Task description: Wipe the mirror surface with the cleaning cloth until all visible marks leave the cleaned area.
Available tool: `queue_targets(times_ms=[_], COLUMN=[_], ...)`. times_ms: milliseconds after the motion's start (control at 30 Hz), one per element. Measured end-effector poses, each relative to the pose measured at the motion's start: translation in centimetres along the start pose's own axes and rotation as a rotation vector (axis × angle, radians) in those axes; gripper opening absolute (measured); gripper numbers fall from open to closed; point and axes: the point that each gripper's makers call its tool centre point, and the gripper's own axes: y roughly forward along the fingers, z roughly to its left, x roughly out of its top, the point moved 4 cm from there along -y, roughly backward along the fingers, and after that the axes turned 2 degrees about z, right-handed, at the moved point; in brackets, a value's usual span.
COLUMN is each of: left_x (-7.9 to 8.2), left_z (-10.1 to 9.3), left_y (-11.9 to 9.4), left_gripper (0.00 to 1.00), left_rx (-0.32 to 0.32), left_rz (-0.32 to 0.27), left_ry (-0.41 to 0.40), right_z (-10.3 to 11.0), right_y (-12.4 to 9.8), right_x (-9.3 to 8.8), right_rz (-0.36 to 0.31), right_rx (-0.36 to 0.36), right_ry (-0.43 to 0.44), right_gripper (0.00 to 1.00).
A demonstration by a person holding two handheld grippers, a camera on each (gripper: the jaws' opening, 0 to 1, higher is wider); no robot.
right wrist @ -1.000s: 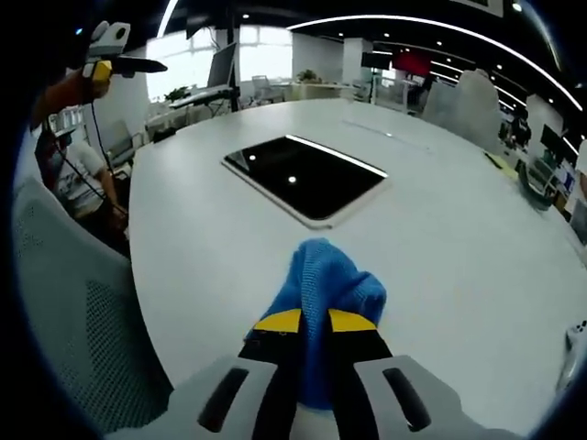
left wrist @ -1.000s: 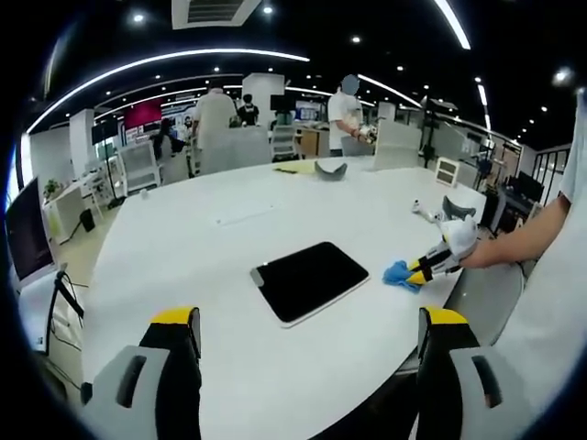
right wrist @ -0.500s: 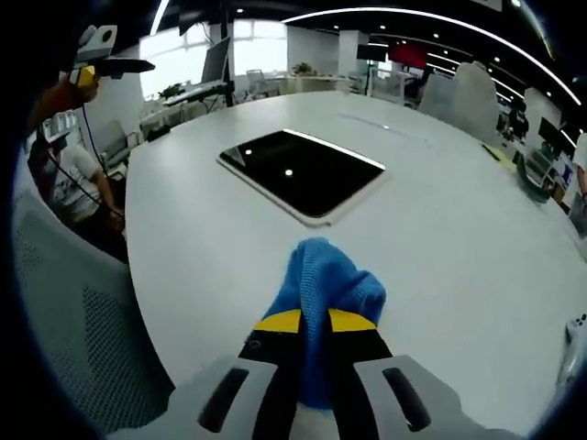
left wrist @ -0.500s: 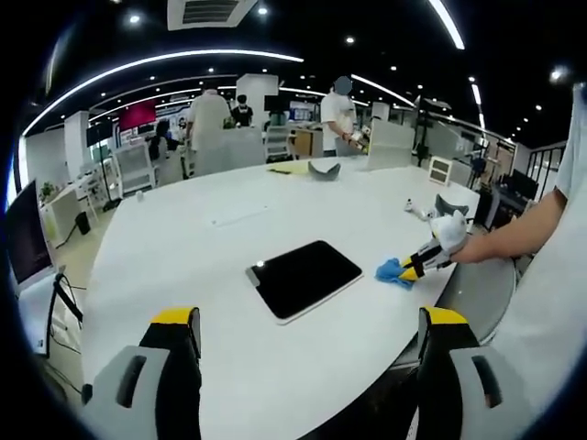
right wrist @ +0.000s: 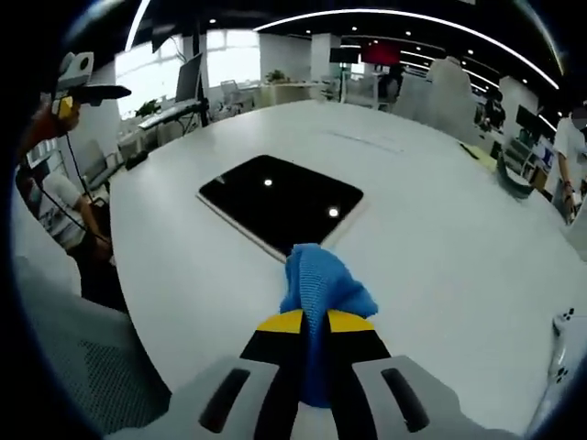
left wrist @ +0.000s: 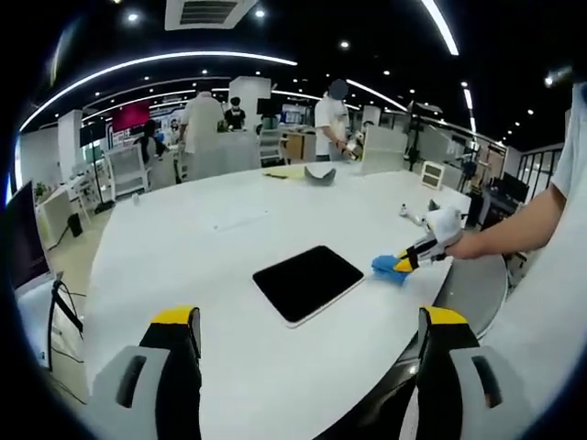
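A: Where does the flat, dark rectangular mirror with the pale rim (left wrist: 308,282) lie?

B: Flat on the large white round table (left wrist: 183,247), near the edge closest to the person. In the left gripper view its long axis runs diagonally, from lower left to upper right. In the right gripper view the mirror (right wrist: 280,203) reflects two ceiling lights as bright dots.

A: The right gripper (right wrist: 315,322)?

B: Yellow-tipped jaws pinched together on the blue cleaning cloth (right wrist: 319,286), which bunches up between them. The cloth's far end sits at the mirror's near long edge; contact cannot be judged. Seen from the left gripper view, the right gripper (left wrist: 408,260) holds the cloth (left wrist: 386,268) just beside the mirror's right corner, on the tabletop.

A: The left gripper (left wrist: 310,317)?

B: Jaws spread wide, nothing between them, held well back from the mirror.

A: Surroundings?

B: Open-plan office; people stand at desks beyond the table.
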Motion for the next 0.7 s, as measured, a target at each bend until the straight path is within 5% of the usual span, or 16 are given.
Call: queue_targets(times_ms=[700], left_x=[-0.5], left_z=[2.9], left_y=[1.5], left_gripper=[0.99], left_rx=[-0.111], left_rz=[-0.056], left_ry=[0.047], right_z=[1.0], right_y=[0.4], right_x=[4.5], right_rz=[-0.041], right_rx=[-0.069], right_ry=[0.078], right_gripper=[0.03])
